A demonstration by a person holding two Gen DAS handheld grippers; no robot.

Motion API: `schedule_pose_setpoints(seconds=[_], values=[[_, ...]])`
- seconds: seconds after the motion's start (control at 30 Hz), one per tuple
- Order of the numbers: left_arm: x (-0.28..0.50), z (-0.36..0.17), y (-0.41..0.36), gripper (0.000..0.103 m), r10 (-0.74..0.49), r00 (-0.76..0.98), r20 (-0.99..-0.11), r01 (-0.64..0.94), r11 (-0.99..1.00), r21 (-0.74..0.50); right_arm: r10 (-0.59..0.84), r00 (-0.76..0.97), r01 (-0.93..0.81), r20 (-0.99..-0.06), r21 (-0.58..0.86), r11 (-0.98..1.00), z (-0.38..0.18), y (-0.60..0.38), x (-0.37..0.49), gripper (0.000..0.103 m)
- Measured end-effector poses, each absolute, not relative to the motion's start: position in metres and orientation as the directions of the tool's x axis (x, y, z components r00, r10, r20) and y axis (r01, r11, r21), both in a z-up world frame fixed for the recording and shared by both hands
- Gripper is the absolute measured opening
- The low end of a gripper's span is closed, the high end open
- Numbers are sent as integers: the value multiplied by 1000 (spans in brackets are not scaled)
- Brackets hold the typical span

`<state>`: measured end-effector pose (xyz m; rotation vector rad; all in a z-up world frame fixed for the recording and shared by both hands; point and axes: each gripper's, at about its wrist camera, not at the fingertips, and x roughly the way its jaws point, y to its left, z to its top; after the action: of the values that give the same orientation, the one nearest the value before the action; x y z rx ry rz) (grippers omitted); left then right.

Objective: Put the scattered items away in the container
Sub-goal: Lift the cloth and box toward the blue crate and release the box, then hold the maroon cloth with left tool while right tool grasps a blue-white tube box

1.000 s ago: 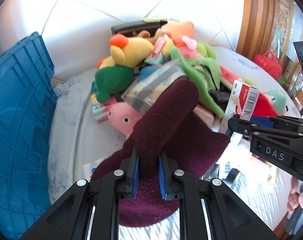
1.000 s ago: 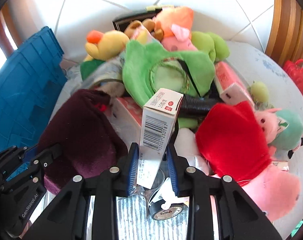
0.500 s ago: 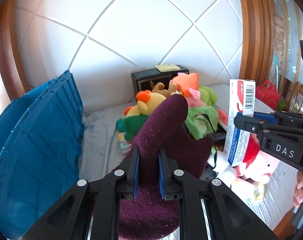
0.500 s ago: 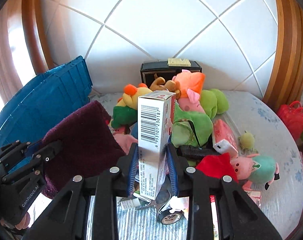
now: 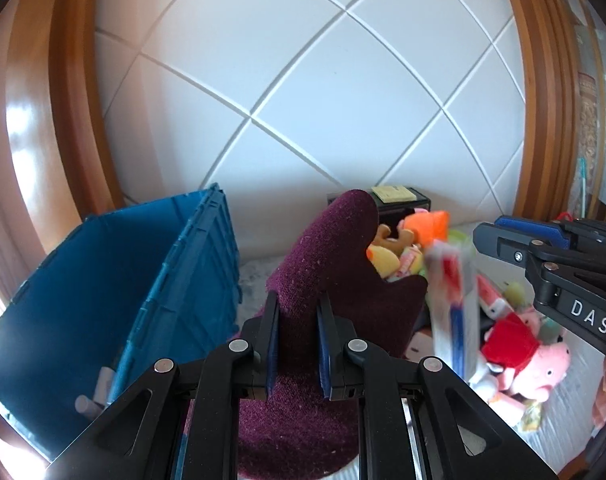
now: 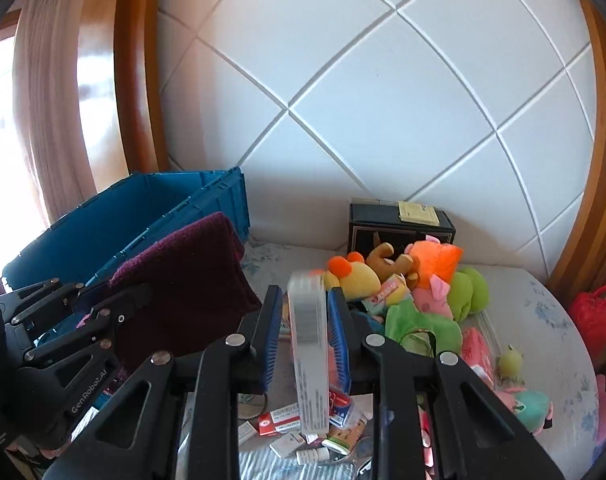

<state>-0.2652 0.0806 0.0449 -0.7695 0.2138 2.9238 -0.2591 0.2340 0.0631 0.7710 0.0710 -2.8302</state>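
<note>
My left gripper [image 5: 297, 344] is shut on a dark maroon cloth [image 5: 335, 264] and holds it in the air beside the open blue crate [image 5: 143, 280]. My right gripper [image 6: 305, 340] has its jaws spread wide; the white toothpaste box [image 6: 309, 356] between them is blurred and touches neither pad. The box shows blurred in the left wrist view [image 5: 451, 304]. The crate [image 6: 143, 208] and the cloth [image 6: 191, 272] also show at the left of the right wrist view.
A pile of plush toys [image 6: 415, 288] lies on the bed before a black box [image 6: 399, 224]. Small packets and boxes [image 6: 303, 428] lie below my right gripper. A red bag [image 6: 595, 316] sits at the far right. A white quilted headboard stands behind.
Both grippers have risen and tilted up. The crate's inside has come into view. My right gripper's jaws have spread and the box between them is now blurred and loose.
</note>
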Motion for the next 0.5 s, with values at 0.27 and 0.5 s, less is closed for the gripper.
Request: schedule_pose_setpoints(seconds=[0.27,0.5], values=[[-269,71,8,16,-28,-868,-496,-36,-992,120,-219,-798,247,-561,26,-969,55,188,-286,18],[-250,28,36,16,48,-819,-572,-138,-984,115,-198,-649,170,-735,114,-979,-64,220,-279,18]])
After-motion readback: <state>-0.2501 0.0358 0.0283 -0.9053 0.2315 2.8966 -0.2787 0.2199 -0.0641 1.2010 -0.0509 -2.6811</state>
